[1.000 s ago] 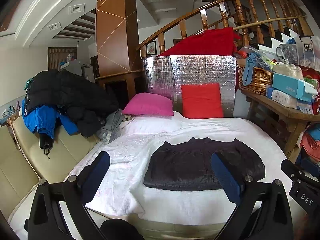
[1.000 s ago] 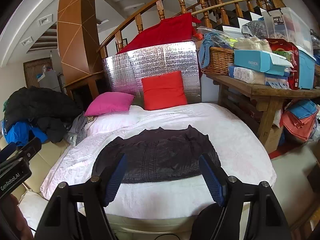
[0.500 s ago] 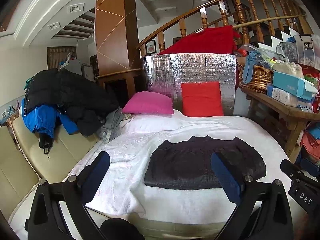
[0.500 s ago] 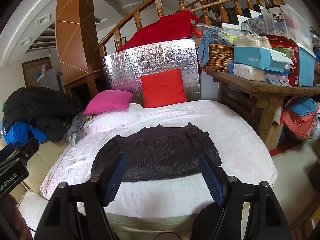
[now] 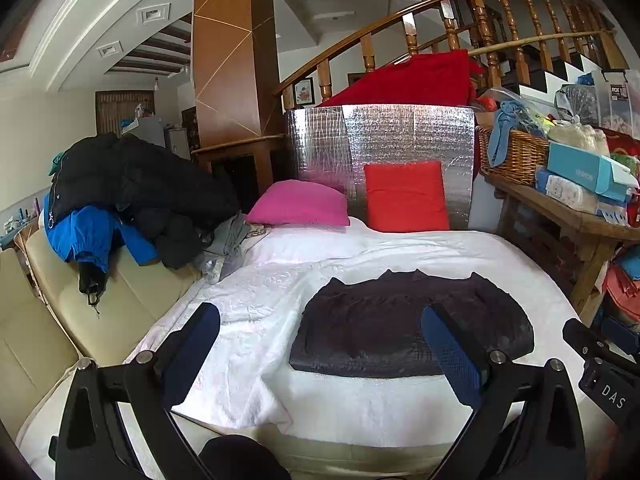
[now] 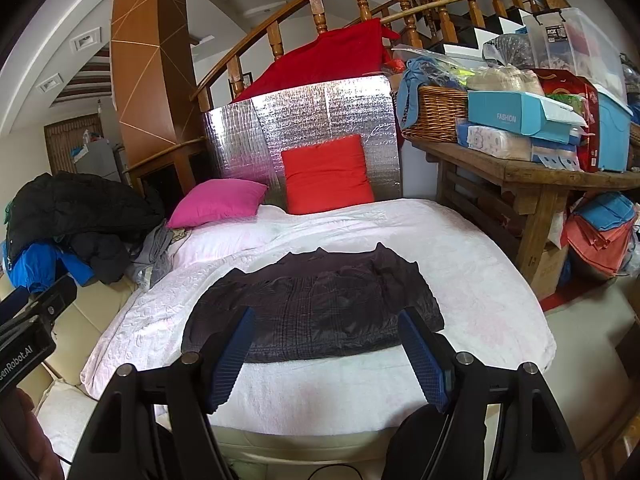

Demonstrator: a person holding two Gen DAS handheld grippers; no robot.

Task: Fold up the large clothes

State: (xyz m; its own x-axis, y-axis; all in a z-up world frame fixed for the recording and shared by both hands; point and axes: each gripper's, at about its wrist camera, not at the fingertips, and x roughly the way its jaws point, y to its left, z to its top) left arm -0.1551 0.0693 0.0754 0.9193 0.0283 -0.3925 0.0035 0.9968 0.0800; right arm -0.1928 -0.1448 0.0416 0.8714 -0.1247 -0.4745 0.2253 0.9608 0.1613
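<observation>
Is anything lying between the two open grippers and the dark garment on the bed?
Nothing visible does. The dark garment lies flat on the white bedspread, with only bare bedspread between it and the left gripper and right gripper. The pink pillow and red pillow sit beyond it.

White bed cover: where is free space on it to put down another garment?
On the white bed cover, bare patches lie right of the dark folded garment, in front of it, and behind it up to the pink pillow and red cushion. The wooden side table is crowded.
</observation>
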